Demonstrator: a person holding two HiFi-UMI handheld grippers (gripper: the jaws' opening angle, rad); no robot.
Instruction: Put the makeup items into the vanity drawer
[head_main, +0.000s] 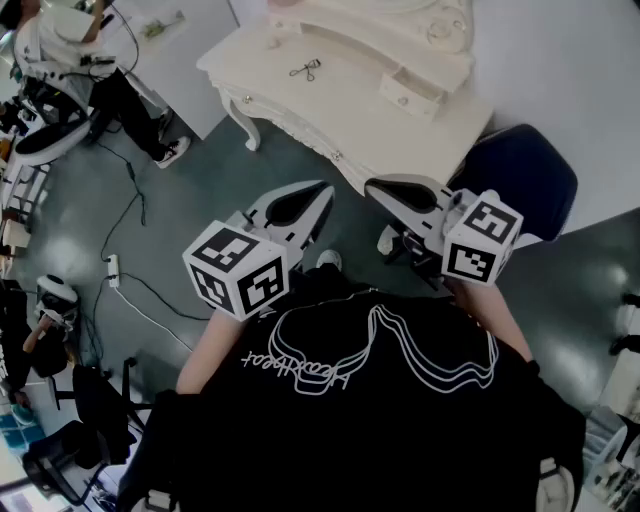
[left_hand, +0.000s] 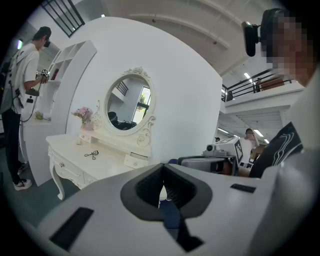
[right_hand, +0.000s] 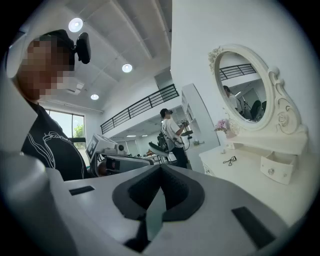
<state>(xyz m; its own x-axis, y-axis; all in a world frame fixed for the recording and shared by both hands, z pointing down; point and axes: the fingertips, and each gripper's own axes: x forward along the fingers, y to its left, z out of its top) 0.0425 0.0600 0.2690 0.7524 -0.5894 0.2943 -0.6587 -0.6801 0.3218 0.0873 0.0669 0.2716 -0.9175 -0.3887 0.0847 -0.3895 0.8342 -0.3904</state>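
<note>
A cream vanity table (head_main: 340, 100) stands ahead of me, away from both grippers. On its top lies a black eyelash curler (head_main: 306, 69) (left_hand: 91, 154) (right_hand: 230, 160). A small drawer (head_main: 420, 95) (left_hand: 134, 161) (right_hand: 275, 167) under the oval mirror (left_hand: 129, 102) is pulled out a little. My left gripper (head_main: 325, 190) (left_hand: 162, 167) and right gripper (head_main: 372, 185) (right_hand: 161, 167) are held side by side in front of my chest, short of the table. Both are shut, with nothing between the jaws.
A dark blue chair (head_main: 525, 175) stands at the vanity's right end, close to the right gripper. Another person (head_main: 90, 60) works at a white shelf on the left. Cables and a power strip (head_main: 113, 270) lie on the floor. Pink flowers (left_hand: 83, 115) sit on the vanity.
</note>
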